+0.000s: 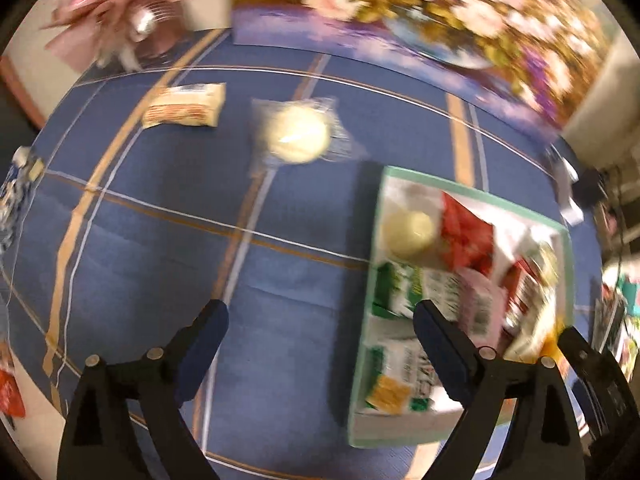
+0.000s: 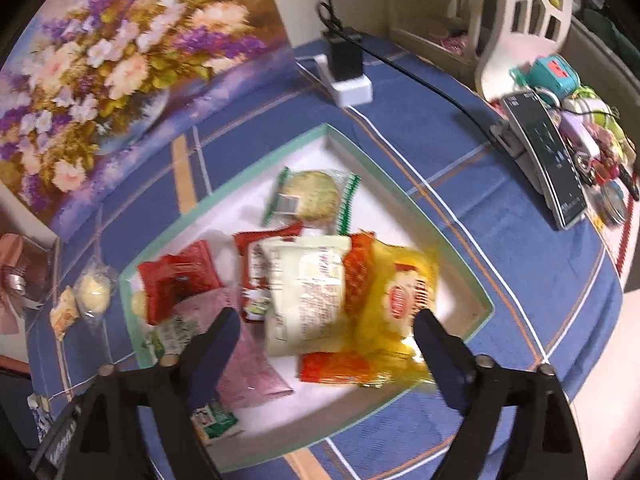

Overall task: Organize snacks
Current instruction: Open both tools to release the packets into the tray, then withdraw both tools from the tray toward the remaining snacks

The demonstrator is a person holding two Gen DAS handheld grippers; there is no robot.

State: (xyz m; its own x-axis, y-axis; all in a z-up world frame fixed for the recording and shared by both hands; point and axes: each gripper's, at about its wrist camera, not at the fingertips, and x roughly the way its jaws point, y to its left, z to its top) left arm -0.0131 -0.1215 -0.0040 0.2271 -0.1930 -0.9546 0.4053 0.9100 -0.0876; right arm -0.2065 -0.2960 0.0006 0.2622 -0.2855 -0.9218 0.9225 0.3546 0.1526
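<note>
Snacks fill the green-rimmed tray [image 2: 448,254]; left gripper [image 1: 320,344] and right gripper [image 2: 326,340] gape empty. Next: left fetches the clear-wrapped round cake [image 1: 298,134].

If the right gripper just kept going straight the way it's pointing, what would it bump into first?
Probably the pale snack packet lying on the pile in the green-rimmed box, between the open right gripper; depth is hard to judge.

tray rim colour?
Mint green rim, white inside; clearest in the right wrist view.
</note>
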